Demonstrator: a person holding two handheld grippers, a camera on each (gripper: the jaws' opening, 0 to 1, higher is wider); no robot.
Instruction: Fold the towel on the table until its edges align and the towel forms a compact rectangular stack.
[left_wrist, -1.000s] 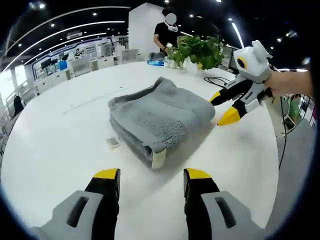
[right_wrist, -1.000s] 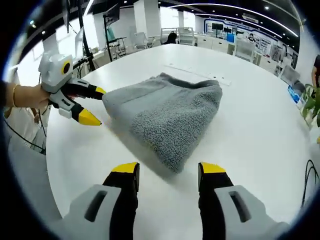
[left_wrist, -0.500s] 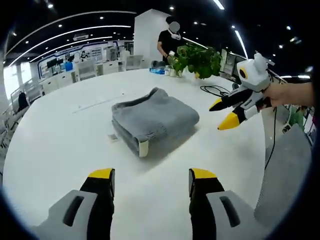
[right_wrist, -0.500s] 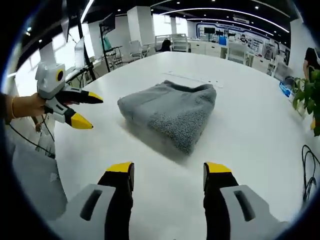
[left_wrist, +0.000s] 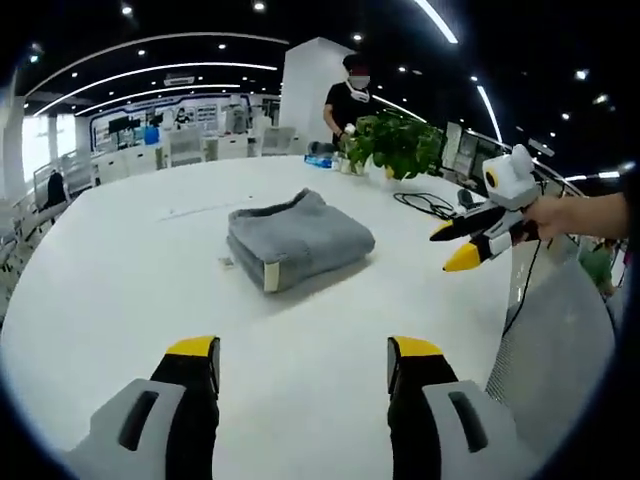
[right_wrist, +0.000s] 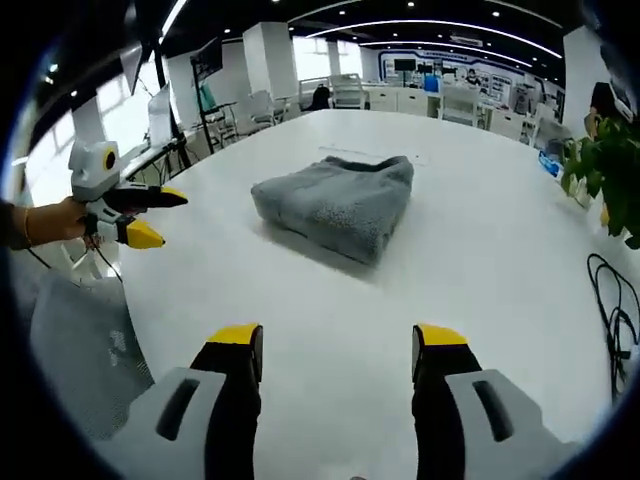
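A grey towel (left_wrist: 297, 236) lies folded into a compact rectangular stack on the white round table (left_wrist: 120, 290), with a pale label at its near corner. The same towel (right_wrist: 338, 203) sits mid-table in the right gripper view. My left gripper (left_wrist: 303, 352) is open and empty, well back from the towel. My right gripper (right_wrist: 338, 340) is also open and empty, held away from the towel. The right gripper (left_wrist: 460, 245) appears at the right of the left gripper view, jaws apart. At the left of the right gripper view the left gripper (right_wrist: 152, 216) shows, jaws apart.
A potted green plant (left_wrist: 392, 142) and small items stand at the table's far edge, with a person (left_wrist: 348, 100) behind them. A black cable (right_wrist: 612, 310) lies on the table at the right. Office desks and chairs fill the background.
Both grippers have drawn back from the towel, which now looks smaller and farther off. The towel itself has stayed folded in place.
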